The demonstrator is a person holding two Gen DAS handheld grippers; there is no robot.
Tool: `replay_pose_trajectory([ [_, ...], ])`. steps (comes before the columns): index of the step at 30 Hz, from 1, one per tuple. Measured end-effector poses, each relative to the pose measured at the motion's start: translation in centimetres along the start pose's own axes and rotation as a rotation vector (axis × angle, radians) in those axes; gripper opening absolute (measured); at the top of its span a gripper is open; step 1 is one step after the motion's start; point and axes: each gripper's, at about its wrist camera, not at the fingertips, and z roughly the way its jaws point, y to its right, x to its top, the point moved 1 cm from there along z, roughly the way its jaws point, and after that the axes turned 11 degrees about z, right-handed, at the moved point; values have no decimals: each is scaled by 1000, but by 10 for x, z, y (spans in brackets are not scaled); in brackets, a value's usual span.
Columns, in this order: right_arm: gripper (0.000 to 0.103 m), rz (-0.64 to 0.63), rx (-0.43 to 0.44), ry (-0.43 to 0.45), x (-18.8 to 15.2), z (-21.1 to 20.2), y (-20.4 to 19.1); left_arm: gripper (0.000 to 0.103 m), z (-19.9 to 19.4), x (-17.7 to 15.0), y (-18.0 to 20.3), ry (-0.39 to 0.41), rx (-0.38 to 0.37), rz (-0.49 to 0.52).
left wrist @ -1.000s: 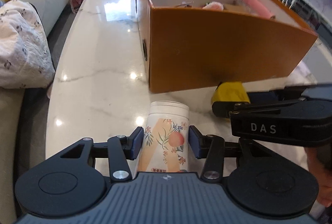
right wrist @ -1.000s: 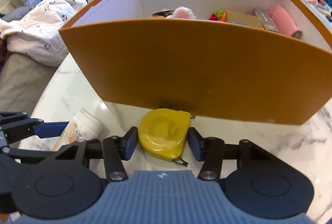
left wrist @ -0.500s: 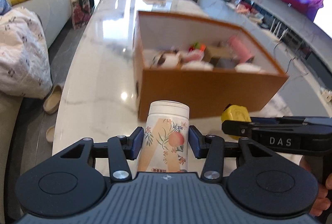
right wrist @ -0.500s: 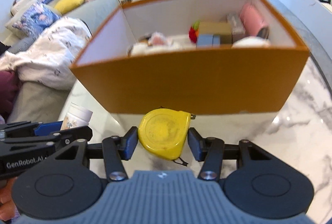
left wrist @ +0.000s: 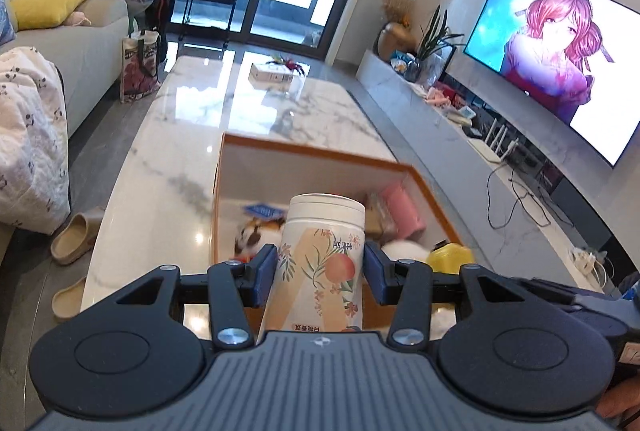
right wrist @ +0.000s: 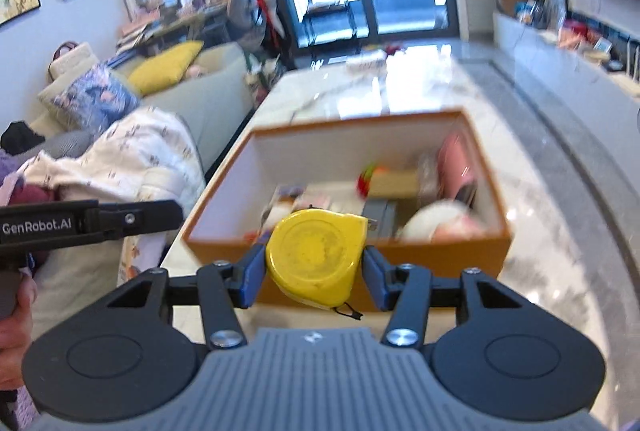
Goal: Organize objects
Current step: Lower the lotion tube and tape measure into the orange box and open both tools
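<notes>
My left gripper is shut on a white bottle with a peach-and-flower label, held high above the near end of the orange cardboard box. My right gripper is shut on a yellow tape measure, raised over the near wall of the same box. The tape measure also shows in the left wrist view, to the right of the bottle. The left gripper's body shows at the left of the right wrist view.
The box holds a pink roll, a plush toy, a grey box and other small items. It stands on a long marble table. A sofa with a blanket runs along the left, slippers on the floor.
Both grippers have risen from table level to well above the box, still holding the bottle and the tape measure. The box interior has come into view from above.
</notes>
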Motion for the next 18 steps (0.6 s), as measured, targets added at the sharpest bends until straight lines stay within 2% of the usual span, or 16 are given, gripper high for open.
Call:
replay_pose_trajectory([
  [8, 54, -10, -20, 63, 48, 12, 22, 54, 39, 21, -7, -21, -7, -45],
  [18, 54, -79, -16, -18, 89, 88, 34, 54, 101, 42, -22, -61, -20, -94],
])
